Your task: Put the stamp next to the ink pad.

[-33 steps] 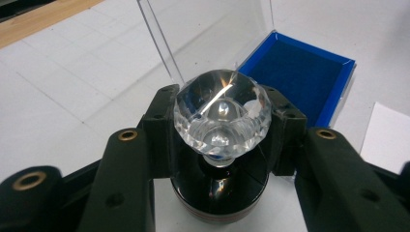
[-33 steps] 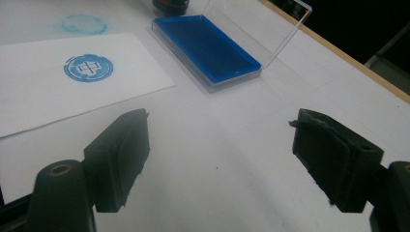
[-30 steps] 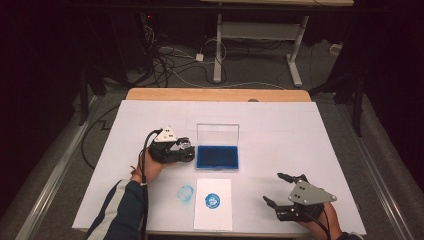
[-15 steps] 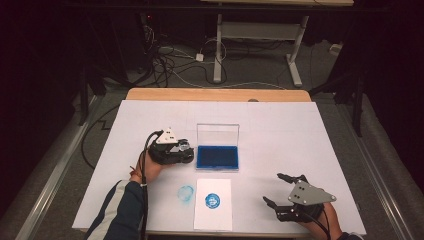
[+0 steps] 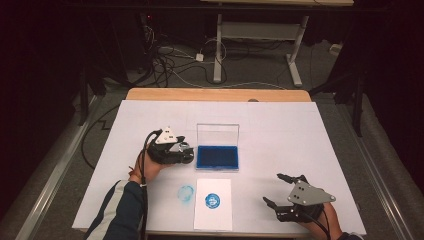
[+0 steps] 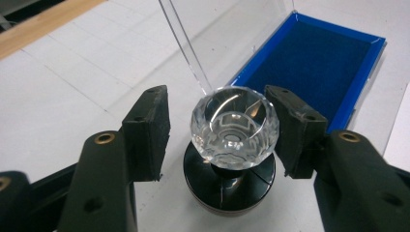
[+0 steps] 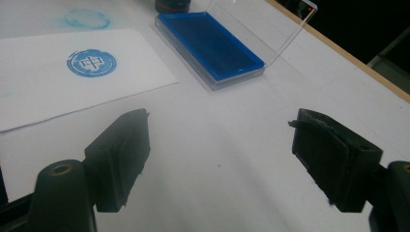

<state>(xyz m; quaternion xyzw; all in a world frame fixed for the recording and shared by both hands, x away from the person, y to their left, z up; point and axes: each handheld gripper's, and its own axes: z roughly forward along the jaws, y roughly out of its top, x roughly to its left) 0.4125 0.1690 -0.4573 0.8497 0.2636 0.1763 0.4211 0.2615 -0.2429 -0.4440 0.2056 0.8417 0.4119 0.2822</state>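
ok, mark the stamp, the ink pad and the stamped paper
stamp [image 6: 234, 128], left gripper view, on its clear faceted knob
ink pad [image 5: 217, 156], high view, on the blue pad surface
stamped paper [image 5: 214, 216], high view, on bare white below the blue print

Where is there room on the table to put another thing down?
The far strip of the white table behind the ink pad is bare, and so is the right side between the pad and the right gripper. It is crowded in the near middle: the left gripper, jaws just opened around the stamp, the stamped paper and a blue smudge.
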